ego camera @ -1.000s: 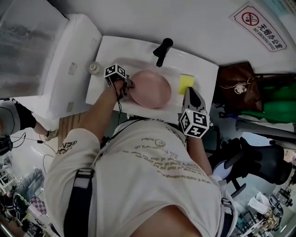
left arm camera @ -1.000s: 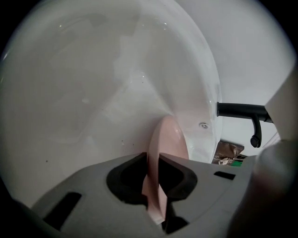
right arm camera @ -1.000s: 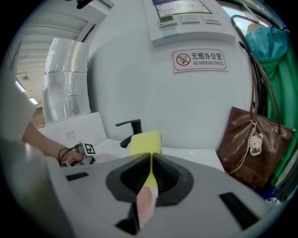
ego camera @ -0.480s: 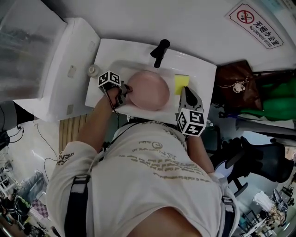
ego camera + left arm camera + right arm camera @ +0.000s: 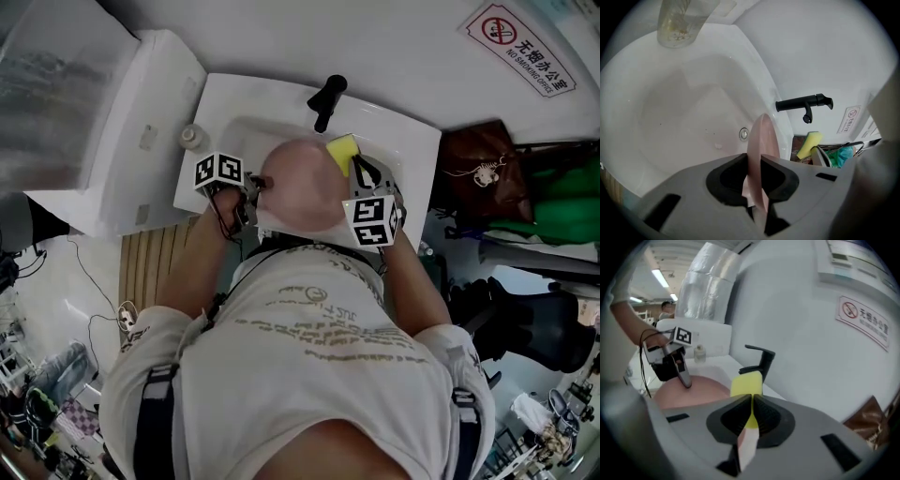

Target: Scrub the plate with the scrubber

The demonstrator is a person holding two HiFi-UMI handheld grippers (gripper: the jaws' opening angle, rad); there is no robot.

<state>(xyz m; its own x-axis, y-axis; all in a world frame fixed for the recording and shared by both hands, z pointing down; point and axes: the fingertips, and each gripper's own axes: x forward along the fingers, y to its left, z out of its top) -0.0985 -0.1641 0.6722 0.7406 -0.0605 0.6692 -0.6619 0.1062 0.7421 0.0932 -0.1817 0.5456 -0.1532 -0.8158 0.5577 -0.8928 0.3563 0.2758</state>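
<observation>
A small bottle (image 5: 191, 137) stood on the left rim of the white sink (image 5: 405, 150). Just inside that rim, the left gripper (image 5: 255, 186) was clamped on the left edge of the pink plate (image 5: 300, 187). Its jaws had just been closing, and the pads pinched the rim between them. The plate was over the sink bowl, tipped up on a slant rather than lying flat in it. The black tap (image 5: 327, 99) rose from the middle of the sink's back rim. In front of the tap, over the right half of the bowl, the yellow scrubber (image 5: 342, 149) sat at the plate's far right edge. I couldn't tell whether it touched the plate. The right gripper (image 5: 358, 169) had its jaws closed tight on the scrubber, with most of it poking out past the tips. A brown bag (image 5: 483, 173) sat to the right of the sink.
</observation>
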